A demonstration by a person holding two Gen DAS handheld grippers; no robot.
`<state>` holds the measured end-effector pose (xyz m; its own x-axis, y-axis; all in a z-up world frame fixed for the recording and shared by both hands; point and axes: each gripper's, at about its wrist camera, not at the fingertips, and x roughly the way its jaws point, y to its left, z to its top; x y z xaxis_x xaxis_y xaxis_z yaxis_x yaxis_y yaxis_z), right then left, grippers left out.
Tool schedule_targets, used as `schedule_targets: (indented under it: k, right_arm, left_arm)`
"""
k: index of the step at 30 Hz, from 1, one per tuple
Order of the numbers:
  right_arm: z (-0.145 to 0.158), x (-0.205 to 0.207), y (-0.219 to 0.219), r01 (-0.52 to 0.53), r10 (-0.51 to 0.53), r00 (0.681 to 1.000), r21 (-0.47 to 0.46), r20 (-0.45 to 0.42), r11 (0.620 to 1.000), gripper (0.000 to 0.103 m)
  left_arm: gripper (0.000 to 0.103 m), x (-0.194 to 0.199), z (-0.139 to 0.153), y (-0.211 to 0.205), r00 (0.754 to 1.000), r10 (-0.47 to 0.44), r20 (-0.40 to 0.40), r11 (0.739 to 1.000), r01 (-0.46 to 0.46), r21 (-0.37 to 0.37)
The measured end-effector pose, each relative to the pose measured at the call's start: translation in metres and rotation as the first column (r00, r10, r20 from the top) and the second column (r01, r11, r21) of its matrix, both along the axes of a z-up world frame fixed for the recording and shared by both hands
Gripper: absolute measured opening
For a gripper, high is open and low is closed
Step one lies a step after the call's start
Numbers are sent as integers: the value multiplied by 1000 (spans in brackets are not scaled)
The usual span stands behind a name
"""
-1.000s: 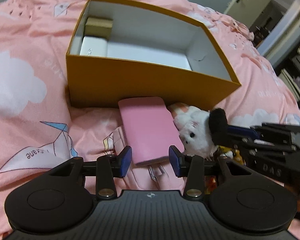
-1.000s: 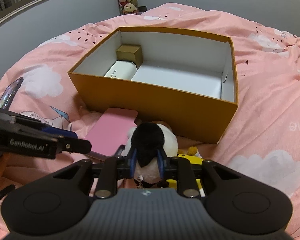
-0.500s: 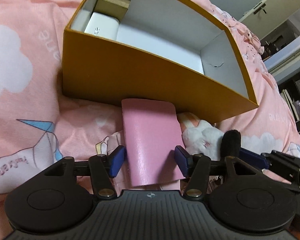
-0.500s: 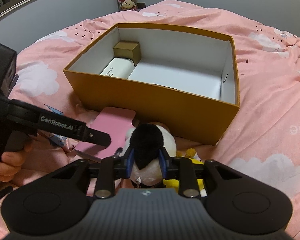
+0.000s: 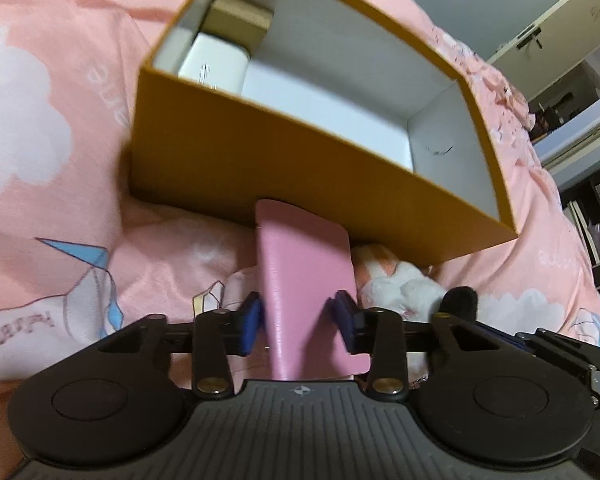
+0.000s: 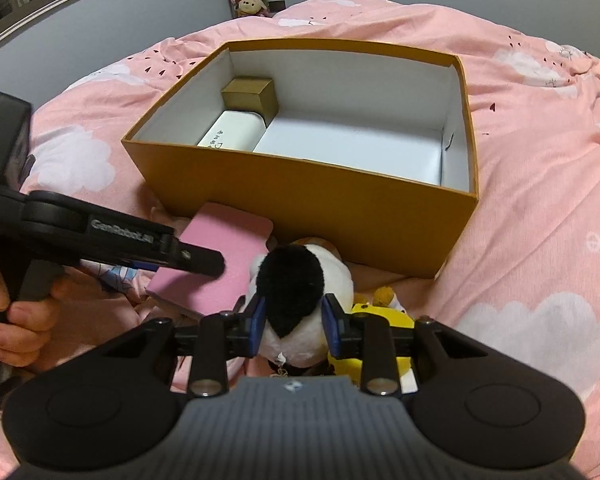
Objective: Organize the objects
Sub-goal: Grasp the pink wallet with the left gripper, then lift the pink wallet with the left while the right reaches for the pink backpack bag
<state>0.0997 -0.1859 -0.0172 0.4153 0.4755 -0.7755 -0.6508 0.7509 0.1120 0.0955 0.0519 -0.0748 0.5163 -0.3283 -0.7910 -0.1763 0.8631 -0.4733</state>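
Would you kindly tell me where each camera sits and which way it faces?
Left wrist: on the left claw, looking down along its closing fingers at the pink case between them and the orange box.
Right wrist: on the right claw, around the plush toy; a hand shows.
Shared: box, case, toy, pink bedspread.

A flat pink case [image 5: 306,280] is tilted with its far end near the front wall of the open orange box [image 6: 300,196]. Just beside that wall lies a white plush with a black patch [image 6: 296,280]. Inside the box (far-left corner) sit a gold carton [image 6: 250,96] and a white pack [image 6: 234,134].
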Motion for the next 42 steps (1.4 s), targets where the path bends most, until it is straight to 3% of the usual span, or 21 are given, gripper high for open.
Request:
schedule_targets:
  k: [5, 8, 14, 19, 23, 31, 35, 42]
  right_arm:
    - [15, -10, -3, -36, 35, 998, 29, 52, 999, 33]
    - [25, -20, 0, -107, 103, 992, 48, 77, 993, 33]
    - [13, -32, 21, -270, 273, 961, 47, -52, 962, 33]
    - [-17, -26, 34, -268, 268, 944, 27, -194, 963, 52]
    - [-35, -20, 43, -245, 236, 941, -5, -241, 970, 65]
    - [-55, -7, 49, -243, 230, 925, -7, -302, 970, 66]
    - [-58, -7, 51, -243, 231, 924, -1, -305, 970, 66]
    - [-52, -12, 52, -256, 246, 933, -3, -262, 967, 56]
  left_arm:
    - [24, -12, 19, 2, 998, 13, 60, 1000, -14, 19]
    - [21, -22, 30, 4, 996, 16, 86, 999, -19, 31]
    - [20, -40, 41, 15, 995, 28, 96, 999, -32, 41]
    - [20, -56, 42, 22, 996, 44, 80, 998, -48, 47]
    - [20, -62, 39, 26, 997, 56, 61, 997, -59, 50]
    - [21, -48, 20, 22, 999, 39, -7, 999, -39, -36]
    - [20, -47, 19, 20, 999, 43, 6, 999, -43, -27]
    - [19, -56, 30, 22, 996, 65, 63, 998, -64, -10]
